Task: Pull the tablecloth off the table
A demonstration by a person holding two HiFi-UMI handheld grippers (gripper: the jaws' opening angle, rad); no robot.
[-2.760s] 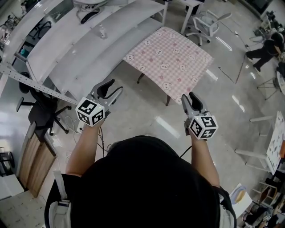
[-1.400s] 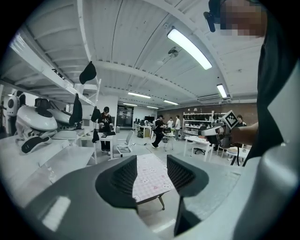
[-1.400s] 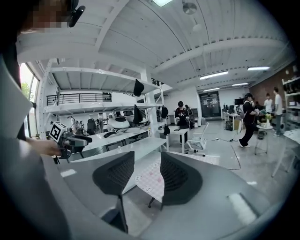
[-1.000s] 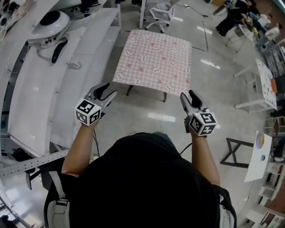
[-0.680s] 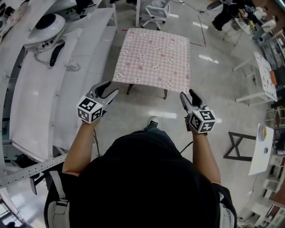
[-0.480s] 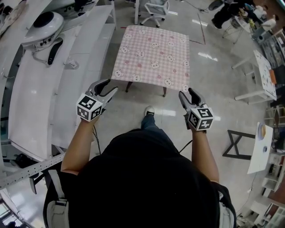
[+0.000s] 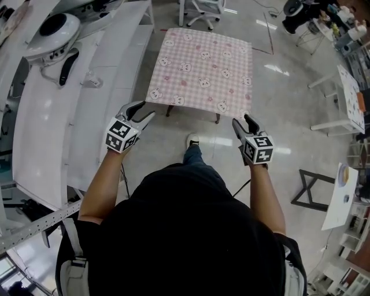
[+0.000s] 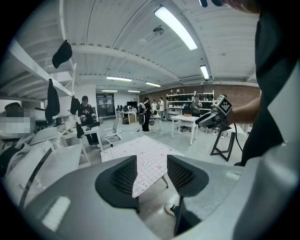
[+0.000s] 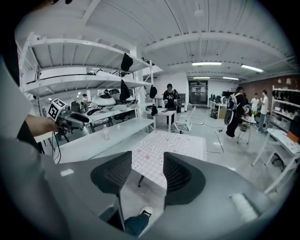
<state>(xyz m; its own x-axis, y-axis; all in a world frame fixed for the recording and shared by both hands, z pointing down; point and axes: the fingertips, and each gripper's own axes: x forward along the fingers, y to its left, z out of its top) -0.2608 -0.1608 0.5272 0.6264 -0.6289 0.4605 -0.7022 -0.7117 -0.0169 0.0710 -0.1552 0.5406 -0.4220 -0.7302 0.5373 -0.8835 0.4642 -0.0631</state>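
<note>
A pink checked tablecloth (image 7: 202,69) printed with small animal faces covers a low table ahead of me. Its near edge hangs over the front legs. My left gripper (image 7: 143,111) is open just short of the cloth's near left corner, not touching it. My right gripper (image 7: 243,121) is open by the near right corner, also apart from it. Its jaws have just been opening a little and nothing is between them. In the left gripper view the tablecloth (image 8: 151,157) shows through the gap of the open left gripper (image 8: 151,171). The right gripper view shows the tablecloth (image 9: 173,143) beyond the open right gripper (image 9: 146,172).
Long white benches (image 7: 58,127) run along the left and carry a white domed device (image 7: 55,26). An office chair (image 7: 202,7) stands behind the table. White tables (image 7: 350,87) and a black stand (image 7: 312,191) are on the right. The person's foot (image 7: 192,140) is near the table's front.
The person has stepped closer to the table, and a foot now shows. Both grippers have sunk and come nearer the cloth's near corners.
</note>
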